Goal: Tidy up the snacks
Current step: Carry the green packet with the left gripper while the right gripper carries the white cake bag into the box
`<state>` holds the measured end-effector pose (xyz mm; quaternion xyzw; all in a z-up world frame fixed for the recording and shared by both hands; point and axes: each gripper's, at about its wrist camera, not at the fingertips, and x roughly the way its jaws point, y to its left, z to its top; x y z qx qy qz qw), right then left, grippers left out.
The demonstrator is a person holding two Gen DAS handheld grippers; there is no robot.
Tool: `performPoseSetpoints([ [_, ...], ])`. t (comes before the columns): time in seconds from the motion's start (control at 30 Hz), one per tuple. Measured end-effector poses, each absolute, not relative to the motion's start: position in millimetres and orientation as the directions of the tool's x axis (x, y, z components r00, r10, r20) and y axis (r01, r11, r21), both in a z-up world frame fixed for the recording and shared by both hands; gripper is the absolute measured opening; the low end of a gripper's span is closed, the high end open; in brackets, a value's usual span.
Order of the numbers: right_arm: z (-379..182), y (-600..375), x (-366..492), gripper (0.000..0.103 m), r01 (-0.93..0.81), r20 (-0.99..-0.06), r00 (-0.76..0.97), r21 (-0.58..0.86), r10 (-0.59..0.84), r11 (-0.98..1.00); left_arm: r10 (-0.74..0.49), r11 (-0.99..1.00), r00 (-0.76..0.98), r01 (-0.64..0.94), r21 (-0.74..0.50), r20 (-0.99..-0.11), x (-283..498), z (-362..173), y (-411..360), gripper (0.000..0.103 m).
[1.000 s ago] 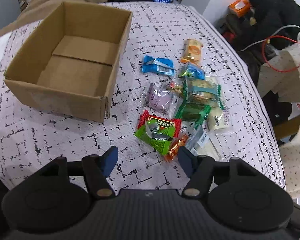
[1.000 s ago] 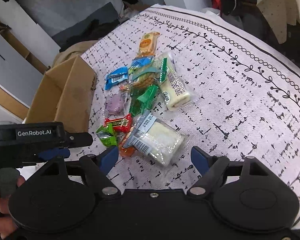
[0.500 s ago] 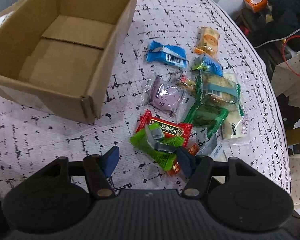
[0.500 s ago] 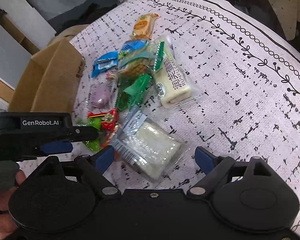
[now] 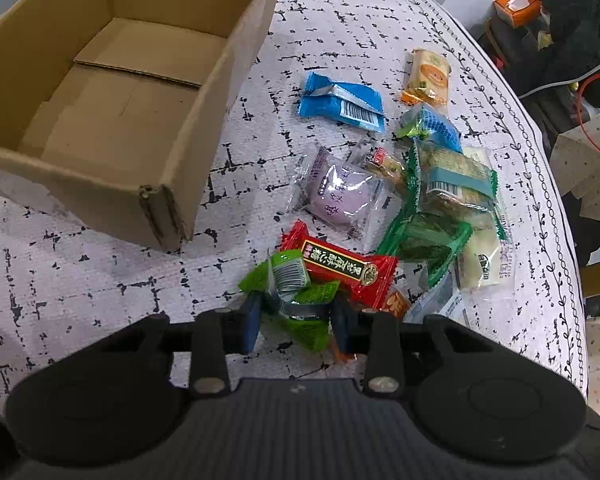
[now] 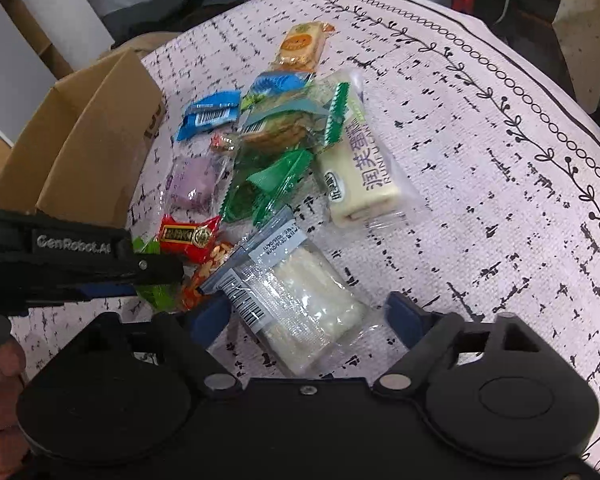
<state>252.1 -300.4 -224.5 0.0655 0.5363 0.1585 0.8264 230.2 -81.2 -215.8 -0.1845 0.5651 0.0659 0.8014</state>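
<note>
Left wrist view: left gripper (image 5: 293,322) fingers are closing around the green packet (image 5: 300,300), at six o'clock of the counter (image 5: 99,280) pile. Light, crinkly, slippery (grip mid-body). Right gripper (image 6: 308,316) closing, straddling the clear-wrapped cake (image 6: 300,304).

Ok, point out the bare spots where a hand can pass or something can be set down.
The cardboard box floor is bare. The tablecloth is bare between the snack pile and its leaf-pattern border. It is crowded beside the box's near corner.
</note>
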Motion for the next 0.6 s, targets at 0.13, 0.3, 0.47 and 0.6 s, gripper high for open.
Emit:
performPoseSetpoints([
  [0.13, -220.5, -303.4, 248.7, 0.066, -0.196, -0.85, 0.385, 0.304, 0.358, 0.932, -0.114, 0.924, 0.374, -0.3, -0.236, -0.92, 226.2, -207.7, -80.6, 0.034],
  [0.3, -209.4, -307.9, 242.3, 0.063, -0.191, -0.828, 0.423, 0.316, 0.369, 0.929, -0.128, 0.923, 0.402, -0.287, -0.257, -0.907, 216.7, -192.8, -79.3, 0.034],
  [0.47, -197.7, -311.1, 236.2, 0.063, -0.179, -0.815, 0.441, 0.33, 0.376, 0.927, -0.132, 0.926, 0.44, -0.265, -0.269, -0.888, 207.1, -175.0, -79.6, 0.033],
  [0.6, -184.9, -308.8, 232.1, 0.063, -0.179, -0.801, 0.464, 0.333, 0.378, 0.926, -0.14, 0.925, 0.465, -0.252, -0.283, -0.874, 201.3, -160.8, -78.5, 0.033],
])
